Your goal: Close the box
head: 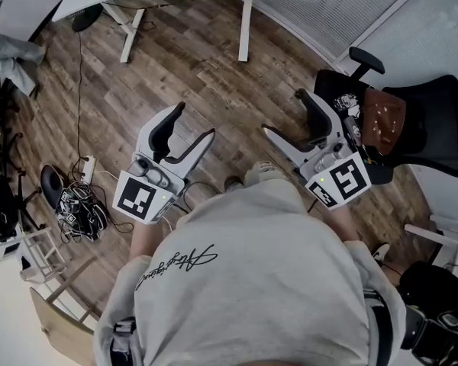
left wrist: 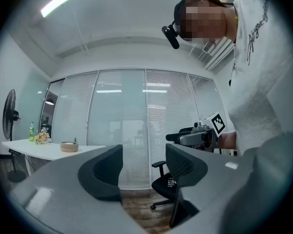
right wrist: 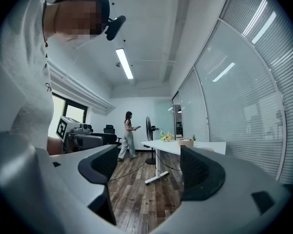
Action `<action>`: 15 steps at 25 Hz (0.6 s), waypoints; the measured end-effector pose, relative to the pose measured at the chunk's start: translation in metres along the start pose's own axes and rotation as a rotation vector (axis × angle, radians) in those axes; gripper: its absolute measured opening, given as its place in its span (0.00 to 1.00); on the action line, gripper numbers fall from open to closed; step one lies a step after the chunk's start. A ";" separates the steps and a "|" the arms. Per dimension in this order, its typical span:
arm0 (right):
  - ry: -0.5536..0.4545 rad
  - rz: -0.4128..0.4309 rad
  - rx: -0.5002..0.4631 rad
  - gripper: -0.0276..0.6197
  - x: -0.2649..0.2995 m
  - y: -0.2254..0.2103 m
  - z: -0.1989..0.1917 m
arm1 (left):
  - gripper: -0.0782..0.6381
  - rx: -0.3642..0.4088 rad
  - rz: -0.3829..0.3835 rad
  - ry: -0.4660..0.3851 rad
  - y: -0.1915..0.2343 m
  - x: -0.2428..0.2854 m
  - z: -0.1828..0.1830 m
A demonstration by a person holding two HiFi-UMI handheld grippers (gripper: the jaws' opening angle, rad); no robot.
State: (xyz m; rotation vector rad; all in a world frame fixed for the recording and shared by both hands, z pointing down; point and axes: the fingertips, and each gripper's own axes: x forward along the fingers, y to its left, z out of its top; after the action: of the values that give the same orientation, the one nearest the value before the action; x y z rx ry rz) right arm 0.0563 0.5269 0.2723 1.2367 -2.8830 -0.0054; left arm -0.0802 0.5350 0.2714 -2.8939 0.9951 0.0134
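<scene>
Over the wood floor point(head: 191, 59), no box shows in any view, so the risk is a blind swing that clips the office chair point(head: 420, 120) near the right gripper point(head: 284, 113). It and the left gripper point(head: 195, 122) sit at waist height, pointing forward, fingers apart and empty.

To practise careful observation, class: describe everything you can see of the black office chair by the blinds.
The black swivel office chair stands upright on the brown wood-plank floor at the person's right, in front of the white slatted blinds. It looks fabric-padded, with a black armrest at the side; the left gripper view shows its wheeled base. A brown, dotted, leather-looking item and a small black-and-white patterned object lie on it. Nobody sits in it.
</scene>
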 end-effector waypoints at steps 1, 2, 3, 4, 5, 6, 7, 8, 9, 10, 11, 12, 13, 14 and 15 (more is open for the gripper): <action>0.005 0.000 -0.001 0.64 0.001 0.003 -0.001 | 0.48 -0.001 0.004 0.003 0.002 -0.004 -0.002; 0.009 -0.001 0.000 0.64 0.002 0.004 -0.002 | 0.48 -0.005 0.011 0.003 0.004 -0.008 -0.003; 0.013 -0.002 0.002 0.64 0.002 0.006 -0.004 | 0.48 -0.013 0.018 0.001 0.005 -0.011 -0.005; 0.016 -0.001 0.003 0.64 0.003 0.007 -0.005 | 0.48 -0.022 0.024 -0.002 0.007 -0.014 -0.006; 0.018 -0.001 0.005 0.64 0.004 0.007 -0.006 | 0.48 -0.028 0.028 -0.003 0.008 -0.015 -0.008; 0.018 0.001 0.006 0.64 0.005 0.006 -0.006 | 0.48 -0.031 0.030 -0.004 0.010 -0.015 -0.009; 0.016 0.003 0.007 0.64 0.008 0.005 -0.006 | 0.48 -0.032 0.031 -0.002 0.012 -0.014 -0.009; 0.014 0.006 0.008 0.64 0.011 0.003 -0.005 | 0.48 -0.032 0.031 -0.001 0.015 -0.011 -0.010; 0.012 0.010 0.008 0.64 0.015 0.001 -0.005 | 0.48 -0.032 0.031 0.000 0.017 -0.008 -0.010; 0.011 0.015 0.009 0.64 0.019 -0.002 -0.004 | 0.48 -0.032 0.032 0.000 0.020 -0.005 -0.010; 0.012 0.021 0.009 0.64 0.023 -0.005 -0.005 | 0.48 -0.032 0.034 0.002 0.023 -0.002 -0.010; 0.014 0.027 0.009 0.64 0.027 -0.008 -0.006 | 0.47 -0.031 0.038 0.004 0.027 0.002 -0.011; 0.016 0.033 0.010 0.64 0.032 -0.012 -0.008 | 0.48 -0.031 0.044 0.007 0.031 0.005 -0.012; 0.017 0.038 0.011 0.64 0.037 -0.017 -0.010 | 0.48 -0.031 0.048 0.008 0.036 0.008 -0.014; 0.017 0.042 0.012 0.64 0.042 -0.022 -0.011 | 0.48 -0.031 0.052 0.009 0.041 0.013 -0.015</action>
State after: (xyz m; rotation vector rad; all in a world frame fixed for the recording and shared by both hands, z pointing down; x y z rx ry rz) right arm 0.0432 0.4811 0.2833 1.1724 -2.8983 0.0229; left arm -0.0959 0.4935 0.2825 -2.8975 1.0816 0.0198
